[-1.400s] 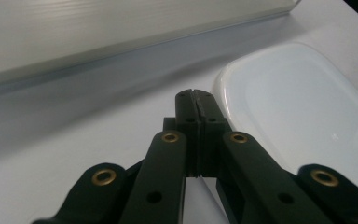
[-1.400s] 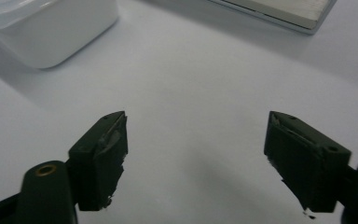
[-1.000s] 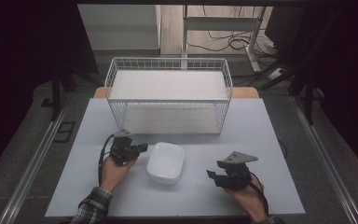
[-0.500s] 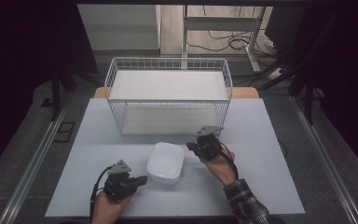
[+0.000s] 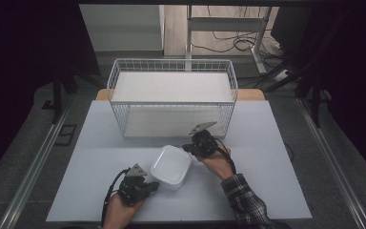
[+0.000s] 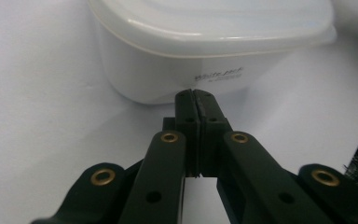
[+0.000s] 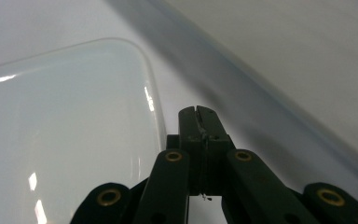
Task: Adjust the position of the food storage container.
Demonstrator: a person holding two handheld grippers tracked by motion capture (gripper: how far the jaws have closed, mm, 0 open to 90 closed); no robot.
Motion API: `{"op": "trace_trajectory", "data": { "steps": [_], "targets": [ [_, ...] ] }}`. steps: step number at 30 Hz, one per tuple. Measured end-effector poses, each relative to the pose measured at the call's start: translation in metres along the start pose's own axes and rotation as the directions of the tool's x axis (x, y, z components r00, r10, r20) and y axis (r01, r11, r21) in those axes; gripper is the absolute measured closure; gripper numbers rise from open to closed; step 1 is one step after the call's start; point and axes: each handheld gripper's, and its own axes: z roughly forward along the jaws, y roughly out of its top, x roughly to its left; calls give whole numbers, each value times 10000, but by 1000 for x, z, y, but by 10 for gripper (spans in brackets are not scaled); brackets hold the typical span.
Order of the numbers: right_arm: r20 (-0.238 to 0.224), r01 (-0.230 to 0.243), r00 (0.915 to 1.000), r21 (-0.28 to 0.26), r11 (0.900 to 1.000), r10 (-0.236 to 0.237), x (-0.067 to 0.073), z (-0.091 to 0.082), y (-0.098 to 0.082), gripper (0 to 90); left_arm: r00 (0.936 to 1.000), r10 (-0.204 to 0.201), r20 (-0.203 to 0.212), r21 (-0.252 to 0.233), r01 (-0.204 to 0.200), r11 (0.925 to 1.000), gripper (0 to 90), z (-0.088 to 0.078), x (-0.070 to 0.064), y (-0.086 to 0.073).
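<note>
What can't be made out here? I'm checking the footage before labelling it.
- Contents of the lidded white container: every view, its cloudy lid and walls hide them.
- Small print on the container's wall: left gripper view, too blurred to read.
- Whether the left claw touches the container: left gripper view, tips close, contact unclear.
- The wire basket floor: high view, a white liner covers it.

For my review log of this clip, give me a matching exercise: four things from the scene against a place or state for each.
Things:
1. white lidded container
2. wire basket
3. left tool
4. right tool

Places or states:
A. shut, at the container's near corner
B. at the table's far end
C. shut, at the container's far right corner
D. on the table between both tools

Pairs: 1-D, 2-B, 3-A, 4-C
</note>
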Motion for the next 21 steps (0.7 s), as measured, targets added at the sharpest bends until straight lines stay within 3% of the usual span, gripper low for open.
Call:
{"op": "trace_trajectory", "data": {
  "steps": [6, 8, 9, 13, 21],
  "targets": [
    [-221, -670, 9975, -91, 9977, 668, 4, -19, -23, 890, 9996, -237, -144, -141, 235, 9996, 883, -1, 7, 4],
    [-185, -828, 9964, -66, 9965, 827, 5, -22, -26, 890, 9992, -412, 3, -180, 412, 9990, 883, 1, 10, 6],
    [51, -810, 9967, 38, 9967, 810, 9, -28, -30, 890, 9993, -375, -30, -170, 374, 9992, 883, 2, 11, 8],
    [296, -874, 9958, 71, 9961, 872, 17, -37, -40, 890, 9994, -351, -45, -126, 350, 9993, 886, 5, 15, 14],
    [475, -992, 9941, 246, 9948, 980, 35, -51, -57, 889, 9991, -412, 89, -368, 415, 9985, 888, 5, 23, 24]
  ]
}}
